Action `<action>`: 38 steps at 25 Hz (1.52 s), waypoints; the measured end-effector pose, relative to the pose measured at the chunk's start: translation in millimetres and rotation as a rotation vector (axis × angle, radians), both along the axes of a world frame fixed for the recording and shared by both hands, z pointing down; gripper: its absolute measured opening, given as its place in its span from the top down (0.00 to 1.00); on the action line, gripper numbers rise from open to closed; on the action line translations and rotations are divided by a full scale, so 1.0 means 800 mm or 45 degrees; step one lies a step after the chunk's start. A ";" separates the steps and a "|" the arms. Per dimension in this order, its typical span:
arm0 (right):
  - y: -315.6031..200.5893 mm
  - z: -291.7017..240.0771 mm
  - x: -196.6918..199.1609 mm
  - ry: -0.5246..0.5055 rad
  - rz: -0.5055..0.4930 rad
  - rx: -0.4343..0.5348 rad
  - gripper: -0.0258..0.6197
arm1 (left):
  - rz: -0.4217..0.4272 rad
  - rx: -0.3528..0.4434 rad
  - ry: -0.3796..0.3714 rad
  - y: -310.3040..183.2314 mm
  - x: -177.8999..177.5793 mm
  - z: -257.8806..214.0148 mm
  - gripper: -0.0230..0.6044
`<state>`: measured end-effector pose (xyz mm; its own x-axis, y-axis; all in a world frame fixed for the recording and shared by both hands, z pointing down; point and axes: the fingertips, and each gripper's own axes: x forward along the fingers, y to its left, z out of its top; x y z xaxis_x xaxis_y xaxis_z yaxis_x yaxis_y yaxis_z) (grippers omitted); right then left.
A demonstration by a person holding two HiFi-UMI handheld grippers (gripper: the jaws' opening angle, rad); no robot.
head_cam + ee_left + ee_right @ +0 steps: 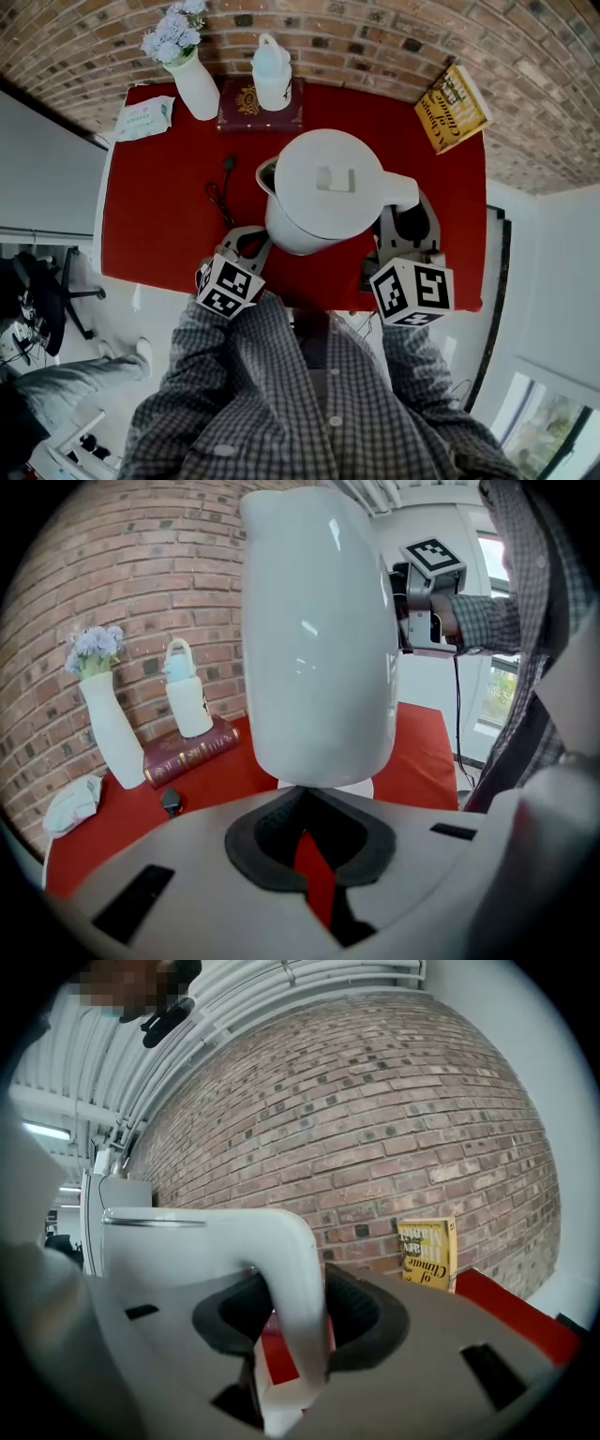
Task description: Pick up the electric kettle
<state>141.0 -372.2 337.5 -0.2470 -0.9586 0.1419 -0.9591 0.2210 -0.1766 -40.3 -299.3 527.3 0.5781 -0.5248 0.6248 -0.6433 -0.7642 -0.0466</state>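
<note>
Right gripper view: the right hand-held gripper (pixel 298 1312) clamps the electric kettle (pixel 319 639) by its handle (pixel 298 1260). The left hand-held gripper (pixel 309 846), jaws nearly together and empty, sits just before the kettle's foot, above the red bench (pixel 422 752).

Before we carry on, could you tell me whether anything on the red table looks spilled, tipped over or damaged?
Nothing stands out. The kettle hangs clear of its base, its handle in the right gripper's jaws. The vase and bottle stand upright; no spill shows.
</note>
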 end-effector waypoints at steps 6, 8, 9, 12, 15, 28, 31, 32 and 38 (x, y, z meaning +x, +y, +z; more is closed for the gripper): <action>0.009 -0.034 -0.006 -0.015 -0.012 0.052 0.70 | 0.016 0.086 -0.011 0.000 -0.007 -0.034 0.96; 0.012 -0.045 -0.004 -0.027 -0.001 0.058 0.70 | 0.019 0.125 -0.014 -0.001 -0.010 -0.048 0.96; 0.014 -0.050 -0.004 -0.031 0.005 0.061 0.70 | 0.027 0.142 -0.021 -0.001 -0.010 -0.055 0.96; 0.020 -0.066 -0.001 -0.032 0.008 0.081 0.70 | 0.055 0.157 -0.021 0.003 -0.008 -0.071 0.96; 0.029 -0.078 0.001 -0.038 0.008 0.105 0.70 | 0.078 0.154 -0.004 0.009 -0.006 -0.084 0.96; 0.068 -0.110 0.011 -0.065 0.042 0.156 0.70 | 0.110 0.244 -0.038 0.034 -0.002 -0.120 0.96; 0.074 -0.116 0.012 -0.065 0.054 0.170 0.71 | 0.120 0.261 -0.045 0.036 -0.003 -0.126 0.96; 0.075 -0.118 0.012 -0.065 0.055 0.173 0.70 | 0.122 0.267 -0.045 0.035 -0.003 -0.127 0.96; 0.084 -0.123 0.010 -0.059 0.051 0.181 0.70 | 0.123 0.286 -0.035 0.038 -0.005 -0.133 0.96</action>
<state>148.7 -305.3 238.8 -0.2114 -0.9774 -0.0068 -0.9593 0.2088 -0.1902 -44.0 -268.5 421.0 0.6165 -0.5955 0.5151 -0.5640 -0.7905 -0.2389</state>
